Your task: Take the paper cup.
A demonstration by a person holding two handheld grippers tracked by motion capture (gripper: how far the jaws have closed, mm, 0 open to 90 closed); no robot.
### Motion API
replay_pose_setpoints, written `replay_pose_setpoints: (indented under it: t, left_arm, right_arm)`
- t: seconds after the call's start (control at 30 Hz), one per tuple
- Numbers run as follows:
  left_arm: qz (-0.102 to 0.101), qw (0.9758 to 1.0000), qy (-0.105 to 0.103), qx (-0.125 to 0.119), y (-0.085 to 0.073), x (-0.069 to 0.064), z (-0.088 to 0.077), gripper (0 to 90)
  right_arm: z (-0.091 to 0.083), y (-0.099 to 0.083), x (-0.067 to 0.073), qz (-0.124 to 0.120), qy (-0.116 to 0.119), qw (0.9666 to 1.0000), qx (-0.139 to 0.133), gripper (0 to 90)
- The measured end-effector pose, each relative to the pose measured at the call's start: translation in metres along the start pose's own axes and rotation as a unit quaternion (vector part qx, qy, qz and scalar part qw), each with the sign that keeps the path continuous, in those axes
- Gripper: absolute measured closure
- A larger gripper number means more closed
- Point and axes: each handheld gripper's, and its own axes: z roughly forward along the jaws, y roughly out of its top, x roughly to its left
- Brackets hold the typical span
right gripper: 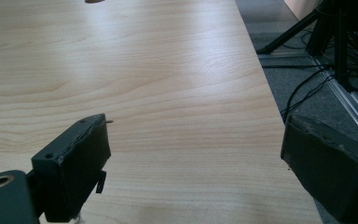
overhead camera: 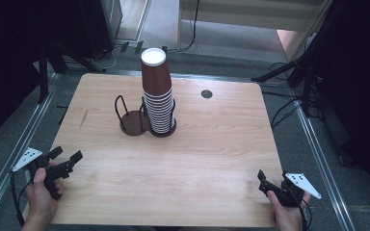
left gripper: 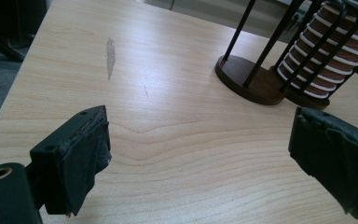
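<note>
left gripper [overhead camera: 67,156] sits over the near left corner of the table [overhead camera: 212,154], held in the person's left hand [overhead camera: 41,192], jaws spread wide with nothing but bare wood between them. from its own view the two-ring wire holder [left gripper: 254,84] is up ahead and off to the right, well apart from the jaws. the left ring of the holder has no cups in it, just its dark round base. the right ring holds the stack of brown paper cups [overhead camera: 157,94], upside down, standing tall around the middle of the table, a bit toward the far edge. past it there's a small dark round thing [overhead camera: 206,94] near the far edge, probably a cable hole but it's too small to tell. right gripper [overhead camera: 265,182] is at the near right corner, jaws also released and holding nothing, with the cup stack well away from it.
</note>
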Motion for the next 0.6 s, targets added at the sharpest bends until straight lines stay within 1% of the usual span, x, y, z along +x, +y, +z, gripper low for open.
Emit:
replay_pose_setpoints:
  t: [0.03,0.1,0.17,0.23,0.3,0.33,0.43,0.47,0.53,0.6]
  left_arm:
    - [0.003,1.0000,0.000,0.001,0.000,-0.001,0.001,6.1]
    - [-0.003,1.0000,0.000,0.001,0.000,0.000,0.001,6.1]
    - [-0.008,1.0000,0.000,-0.002,0.000,0.001,0.002,6.1]
    - [-0.007,1.0000,0.002,-0.004,0.000,0.001,0.002,6.1]
    - [-0.005,1.0000,0.001,-0.007,0.000,0.000,0.003,6.1]
    - [-0.003,1.0000,-0.001,-0.007,0.000,0.000,0.002,6.1]
    - [-0.001,0.9999,-0.004,-0.012,0.000,0.001,0.002,6.1]
    - [0.002,0.9999,-0.001,-0.013,0.000,0.001,0.003,6.1]
    - [0.010,0.9999,0.000,-0.009,0.000,-0.001,0.005,6.1]
    - [0.028,0.9996,0.000,-0.008,-0.001,-0.004,0.005,6.1]
  right_arm:
    - [0.000,0.000,0.000,-0.005,-0.001,1.0000,-0.001,7.4]
    - [0.001,0.000,0.002,-0.010,-0.002,0.9999,0.000,7.4]
    - [0.000,0.000,0.005,-0.021,-0.006,0.9998,0.000,7.5]
    - [-0.002,0.001,0.008,-0.036,-0.010,0.9993,-0.004,8.6]
    - [-0.003,0.004,0.011,-0.034,0.011,0.9993,-0.006,8.6]
    - [-0.004,0.005,0.013,-0.033,0.016,0.9993,-0.009,8.6]
    - [-0.006,0.009,0.020,-0.033,0.011,0.9992,-0.019,8.6]
    - [-0.006,0.010,0.022,-0.034,0.012,0.9991,-0.021,8.5]
    - [-0.006,0.013,0.028,-0.047,0.015,0.9984,-0.028,8.2]
    - [-0.007,0.018,0.032,-0.053,0.015,0.9978,-0.036,8.2]
